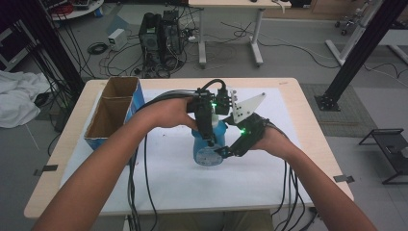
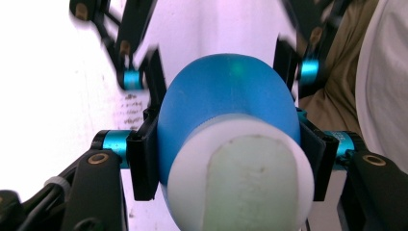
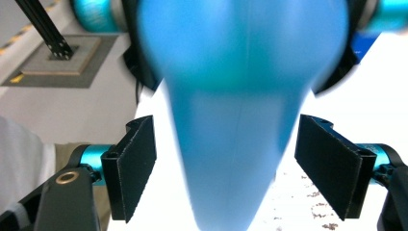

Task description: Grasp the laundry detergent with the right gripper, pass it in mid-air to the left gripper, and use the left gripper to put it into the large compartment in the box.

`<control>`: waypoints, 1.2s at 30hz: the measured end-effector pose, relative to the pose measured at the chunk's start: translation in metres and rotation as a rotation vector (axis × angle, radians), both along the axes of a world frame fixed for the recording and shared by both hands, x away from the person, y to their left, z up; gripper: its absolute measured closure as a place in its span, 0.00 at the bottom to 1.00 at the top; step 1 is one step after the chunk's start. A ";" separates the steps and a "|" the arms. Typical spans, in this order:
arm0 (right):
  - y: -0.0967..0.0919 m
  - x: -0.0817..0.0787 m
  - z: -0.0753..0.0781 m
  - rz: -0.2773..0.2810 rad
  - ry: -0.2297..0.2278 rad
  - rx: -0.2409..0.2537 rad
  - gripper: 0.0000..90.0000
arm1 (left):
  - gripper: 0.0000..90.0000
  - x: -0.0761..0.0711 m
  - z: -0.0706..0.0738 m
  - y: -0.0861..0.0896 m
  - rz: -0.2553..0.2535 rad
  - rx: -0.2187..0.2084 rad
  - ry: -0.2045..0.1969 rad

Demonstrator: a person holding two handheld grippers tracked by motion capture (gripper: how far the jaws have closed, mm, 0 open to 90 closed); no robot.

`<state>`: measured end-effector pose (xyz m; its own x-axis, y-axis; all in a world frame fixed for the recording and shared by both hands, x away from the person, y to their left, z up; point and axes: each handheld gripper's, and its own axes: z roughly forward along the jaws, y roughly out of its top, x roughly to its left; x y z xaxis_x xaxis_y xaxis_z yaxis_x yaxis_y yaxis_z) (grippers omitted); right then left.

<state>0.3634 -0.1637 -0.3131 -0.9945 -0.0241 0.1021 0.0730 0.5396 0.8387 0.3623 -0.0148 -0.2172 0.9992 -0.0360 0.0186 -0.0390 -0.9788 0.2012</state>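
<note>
A blue bottle point(image 1: 208, 153) with a white end lies tilted over the middle of the white sheet. My left gripper point(image 1: 210, 136) comes down from above and is shut on the bottle's body. In the left gripper view its black pads point(image 2: 144, 159) press both sides of the bottle point(image 2: 226, 101), whose white end faces the camera. My right gripper point(image 1: 226, 151) reaches in from the right at the bottle's lower end. In the right gripper view the bottle's narrowing blue part point(image 3: 240, 125) stands between the right gripper's point(image 3: 240, 168) pads point(image 3: 137, 163), with a gap on each side.
An open cardboard box point(image 1: 113, 113) with a blue side stands at the table's left edge. A white sheet point(image 1: 168, 178) covers most of the wooden tabletop. Black cables point(image 1: 139, 183) trail from both grippers toward the front edge. A computer tower point(image 1: 159, 36) and a desk stand on the floor beyond.
</note>
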 end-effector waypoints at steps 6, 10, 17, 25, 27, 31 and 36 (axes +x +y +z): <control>-0.023 0.003 0.001 -0.062 -0.055 -0.062 0.24 | 0.42 0.002 0.008 0.013 0.041 -0.017 0.014; -0.038 0.006 0.002 -0.128 -0.016 -0.082 0.24 | 0.42 0.005 0.015 0.026 0.097 -0.043 -0.012; -0.059 0.009 0.007 -0.167 -0.075 -0.119 0.24 | 0.42 0.010 0.020 0.039 0.161 -0.034 -0.048; -0.060 0.009 0.005 -0.180 -0.018 -0.321 0.02 | 0.42 0.015 0.022 0.053 0.232 -0.045 -0.069; -0.063 0.010 0.007 -0.179 -0.044 -0.339 0.02 | 0.42 0.017 0.023 0.056 0.249 -0.048 -0.068; -0.071 0.010 0.012 -0.200 -0.062 -0.388 0.02 | 0.42 0.019 0.025 0.061 0.294 -0.047 -0.077; -0.087 0.013 0.018 -0.191 -0.068 -0.481 0.02 | 0.42 0.023 0.030 0.068 0.377 -0.045 -0.078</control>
<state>0.3763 -0.2503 -0.2946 -0.9813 0.1924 -0.0082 0.1619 0.8475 0.5056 0.3853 0.0528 -0.1875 0.9378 0.3359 0.0877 0.3048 -0.9176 0.2553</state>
